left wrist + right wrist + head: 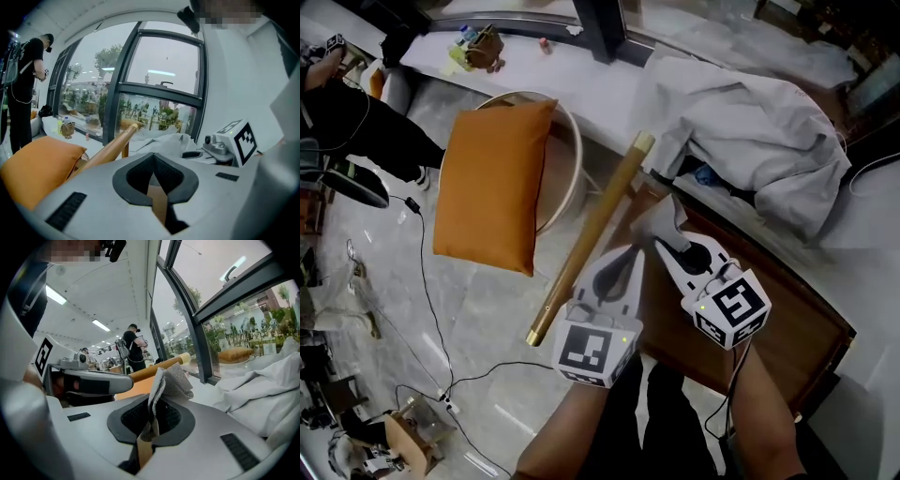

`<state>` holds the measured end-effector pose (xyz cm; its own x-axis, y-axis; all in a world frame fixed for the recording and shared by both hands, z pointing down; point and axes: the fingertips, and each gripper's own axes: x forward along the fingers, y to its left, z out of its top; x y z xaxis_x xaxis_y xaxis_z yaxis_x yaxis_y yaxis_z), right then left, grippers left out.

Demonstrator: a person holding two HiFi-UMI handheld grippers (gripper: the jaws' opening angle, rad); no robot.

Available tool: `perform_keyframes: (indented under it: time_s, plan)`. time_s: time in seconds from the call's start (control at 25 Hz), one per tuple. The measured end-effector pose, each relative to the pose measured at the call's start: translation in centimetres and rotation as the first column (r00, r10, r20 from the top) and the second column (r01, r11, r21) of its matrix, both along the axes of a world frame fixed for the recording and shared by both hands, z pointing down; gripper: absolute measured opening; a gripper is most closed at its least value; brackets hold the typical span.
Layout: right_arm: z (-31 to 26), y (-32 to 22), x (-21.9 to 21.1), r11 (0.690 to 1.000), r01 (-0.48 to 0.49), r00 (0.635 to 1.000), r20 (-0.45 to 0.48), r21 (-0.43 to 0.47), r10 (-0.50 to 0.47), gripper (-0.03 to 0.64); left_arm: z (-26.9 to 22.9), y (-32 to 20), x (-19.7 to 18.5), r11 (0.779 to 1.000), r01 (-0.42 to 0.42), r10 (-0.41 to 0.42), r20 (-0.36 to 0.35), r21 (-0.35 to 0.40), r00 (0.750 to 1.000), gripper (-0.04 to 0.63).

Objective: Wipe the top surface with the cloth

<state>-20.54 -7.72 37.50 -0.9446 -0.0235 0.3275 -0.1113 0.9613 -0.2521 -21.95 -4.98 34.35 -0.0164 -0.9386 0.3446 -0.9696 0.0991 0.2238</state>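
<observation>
In the head view both grippers hover side by side over a brown wooden top (773,328). My right gripper (665,246) is shut on a small grey cloth (667,217) that sticks up past its tips. In the right gripper view the cloth (172,379) stands folded and pinched between the dark pads of the right gripper (151,417). My left gripper (630,257) is just to the left of it, shut with nothing in it. In the left gripper view the left gripper (152,174) has its pads together, with brown wood (158,202) below.
A long wooden pole (591,234) runs diagonally just left of the grippers. An orange cushion (492,183) lies on a round chair (573,155). A crumpled pale sheet (759,131) covers the far end. Cables (431,309) trail across the marble floor, and a person in black (347,122) is at the left.
</observation>
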Motion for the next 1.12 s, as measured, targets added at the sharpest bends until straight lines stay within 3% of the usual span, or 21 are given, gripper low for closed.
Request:
perform_keyframes:
  time_s: [0.32,0.56,0.84,1.12]
  plan:
    - [2.9,-0.5,-2.8,0.998,0.01,1.0,-0.026,-0.055,-0.011,0.029,0.2,-0.6,-0.8,1.0,-0.016,0.014,-0.06,-0.025,0.998,0.011]
    - [4.8,-1.4,-1.5,0.991,-0.076,0.99,-0.126,-0.106,0.063,0.029,1.6,-0.6,0.0,0.996,-0.081,0.078,-0.049,-0.047,0.996,0.011]
    - [6.5,-2.6,3.6,0.968,-0.203,0.952,-0.26,-0.147,0.16,0.029,3.6,-1.5,3.1,0.983,-0.157,0.153,-0.05,-0.092,0.987,0.011]
    - [6.5,-3.7,11.0,0.946,-0.309,0.912,-0.31,-0.093,0.268,0.029,5.0,-3.5,8.4,0.964,-0.245,0.237,-0.081,-0.107,0.968,0.011]
